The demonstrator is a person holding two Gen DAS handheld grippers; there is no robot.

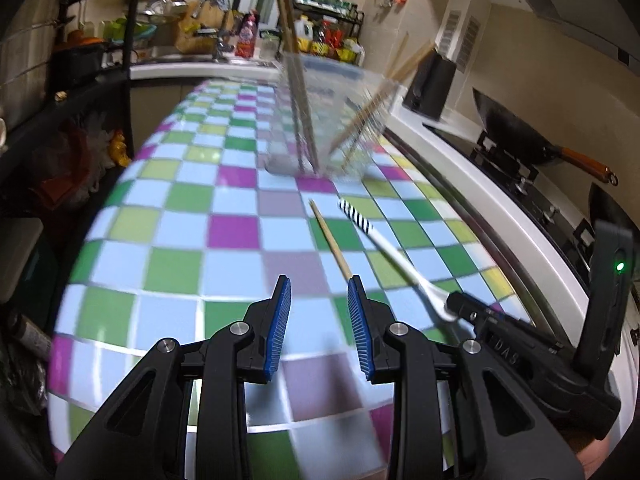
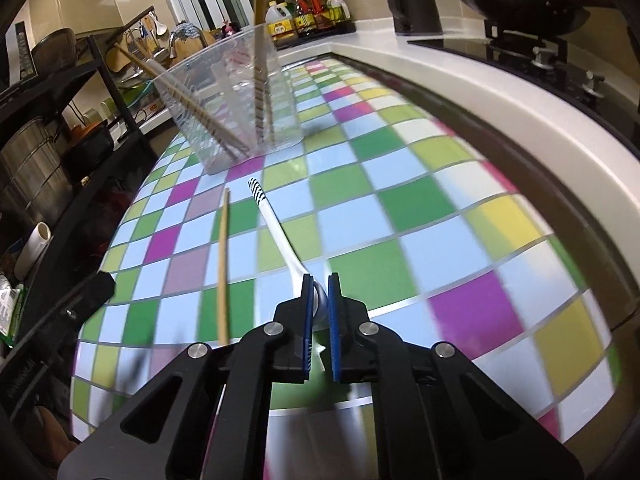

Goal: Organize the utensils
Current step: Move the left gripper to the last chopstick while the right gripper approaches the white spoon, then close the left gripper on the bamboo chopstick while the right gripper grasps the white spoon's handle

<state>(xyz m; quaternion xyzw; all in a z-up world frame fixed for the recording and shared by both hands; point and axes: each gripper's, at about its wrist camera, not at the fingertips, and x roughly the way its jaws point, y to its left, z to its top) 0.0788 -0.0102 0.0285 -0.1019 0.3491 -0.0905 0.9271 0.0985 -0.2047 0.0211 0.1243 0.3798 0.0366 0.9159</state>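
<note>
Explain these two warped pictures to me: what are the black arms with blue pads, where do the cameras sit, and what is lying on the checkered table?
No robot here: a person holds a two-fingered tool in each hand, and each carries a fisheye camera looking along its fingers. The left view shows the left tool, open and empty. The right view shows the right tool, shut on the bowl end of a white spoon with a striped handle. Beside the spoon, a single wooden chopstick lies on the checkered tablecloth. Behind stands a clear plastic container already holding chopsticks.
</note>
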